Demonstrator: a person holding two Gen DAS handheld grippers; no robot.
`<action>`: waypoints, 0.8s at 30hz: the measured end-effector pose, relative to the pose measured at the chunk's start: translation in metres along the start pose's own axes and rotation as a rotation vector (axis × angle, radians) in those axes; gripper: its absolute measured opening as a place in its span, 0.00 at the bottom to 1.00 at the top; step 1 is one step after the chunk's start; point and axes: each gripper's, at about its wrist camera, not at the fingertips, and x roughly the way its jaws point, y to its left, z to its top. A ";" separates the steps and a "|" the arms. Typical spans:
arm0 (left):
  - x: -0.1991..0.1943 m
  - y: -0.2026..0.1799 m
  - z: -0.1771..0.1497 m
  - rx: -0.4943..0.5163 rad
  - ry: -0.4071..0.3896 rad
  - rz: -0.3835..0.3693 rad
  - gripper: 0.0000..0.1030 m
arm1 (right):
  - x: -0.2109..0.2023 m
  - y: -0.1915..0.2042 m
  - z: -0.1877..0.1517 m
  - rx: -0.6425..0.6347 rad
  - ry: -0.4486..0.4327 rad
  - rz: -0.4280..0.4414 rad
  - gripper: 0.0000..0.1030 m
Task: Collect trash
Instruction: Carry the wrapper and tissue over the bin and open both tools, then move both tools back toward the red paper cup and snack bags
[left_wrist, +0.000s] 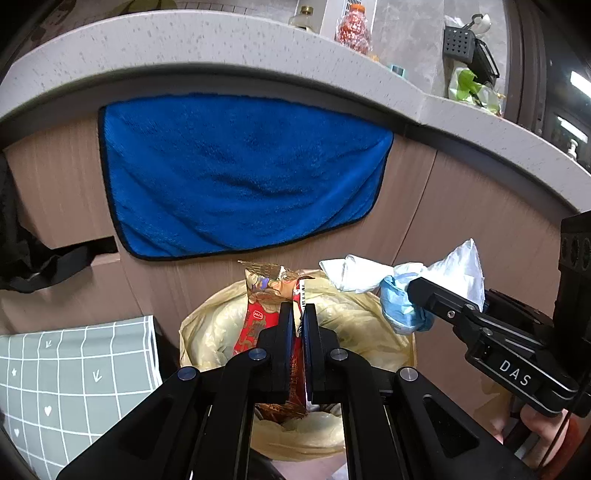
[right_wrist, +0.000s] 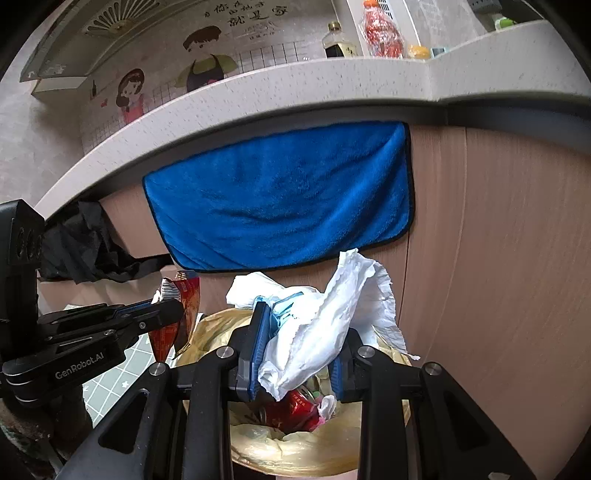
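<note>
- Left hand-held gripper (left_wrist: 298, 314) was clenched on a red snack wrapper (left_wrist: 258, 321), jaws nearly together w/ the foil pinched between them; wrapper stood upright, torn top pointing up.
- Right hand-held gripper (right_wrist: 295, 343) was grasping a wad of white tissue (right_wrist: 332, 321) bundled w/ a pale blue face mask (right_wrist: 280, 306); jaws sat wider, paper bulging out above and to the right.
- Both loads hung directly over the bin w/ the yellowish liner bag (right_wrist: 295, 446), wrapper on the left, tissue on the right, near each other but apart.
- Inside the bin: a red can (right_wrist: 295, 410) and some small scraps at the bottom, so some trash was already in.
- Behind the bin: cabinet front w/ a blue towel (left_wrist: 240, 173) hanging from under the worktop (left_wrist: 184, 40); bottles stood far back on the worktop.
- Left of the bin: grey grid-pattern bag (left_wrist: 66, 387).
- Step, as I judged it: drop phase, both pieces carried to the bin and not yet let go.
- Next move prob. called for opening each set of jaws over the liner mouth; tissue is light and spread wide, could catch on the rim or cling to a pad, so lower a bit first.
</note>
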 end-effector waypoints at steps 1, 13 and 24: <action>0.004 0.002 0.000 -0.003 0.007 -0.003 0.05 | 0.003 -0.001 0.000 0.002 0.003 0.000 0.26; 0.041 0.027 -0.007 -0.080 0.129 -0.141 0.50 | 0.050 -0.025 -0.017 0.098 0.113 -0.001 0.44; -0.014 0.062 -0.022 -0.082 0.111 0.016 0.51 | 0.034 -0.009 -0.025 0.132 0.117 -0.014 0.44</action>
